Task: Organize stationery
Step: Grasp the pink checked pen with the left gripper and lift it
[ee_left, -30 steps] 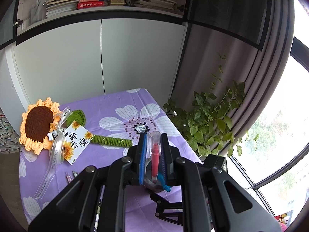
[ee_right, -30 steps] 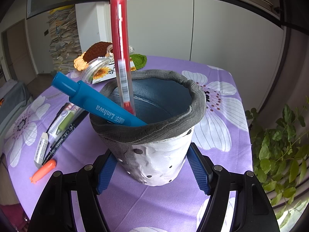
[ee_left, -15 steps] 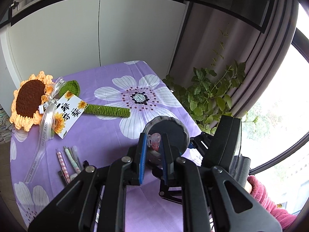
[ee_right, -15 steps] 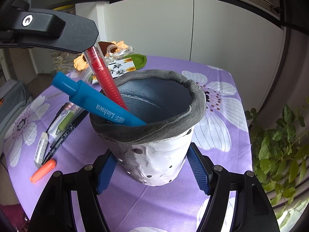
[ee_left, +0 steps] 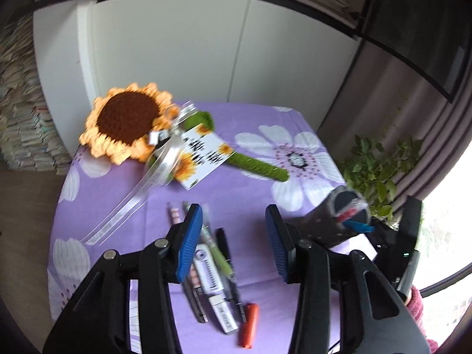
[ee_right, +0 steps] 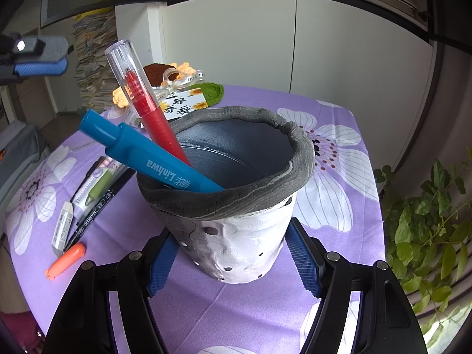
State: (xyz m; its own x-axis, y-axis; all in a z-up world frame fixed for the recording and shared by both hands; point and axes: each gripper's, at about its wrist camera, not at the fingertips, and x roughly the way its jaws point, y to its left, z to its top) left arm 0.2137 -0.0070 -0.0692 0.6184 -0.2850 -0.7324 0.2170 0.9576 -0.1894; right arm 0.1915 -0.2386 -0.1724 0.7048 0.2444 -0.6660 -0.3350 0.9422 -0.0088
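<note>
A grey-and-white pen pot [ee_right: 239,224] stands between the pads of my right gripper [ee_right: 233,261], which is shut on it. A red pen [ee_right: 147,112] and a blue pen [ee_right: 153,159] lean in the pot. My left gripper [ee_left: 233,242] is open and empty, above a row of loose pens, markers and an eraser [ee_left: 215,265] on the purple cloth. An orange cap-like piece [ee_left: 250,324] lies nearest. The pot also shows at the right of the left wrist view [ee_left: 345,209].
A crochet sunflower [ee_left: 126,124] with ribbon and a card [ee_left: 200,156] lies at the table's far side. A leafy plant [ee_right: 427,221] stands off the right edge. White cabinets and stacked books stand behind.
My left gripper let go of the red pen, which now rests in the pot, opened, and swung left over the loose pens. My right gripper and the pot have not moved.
</note>
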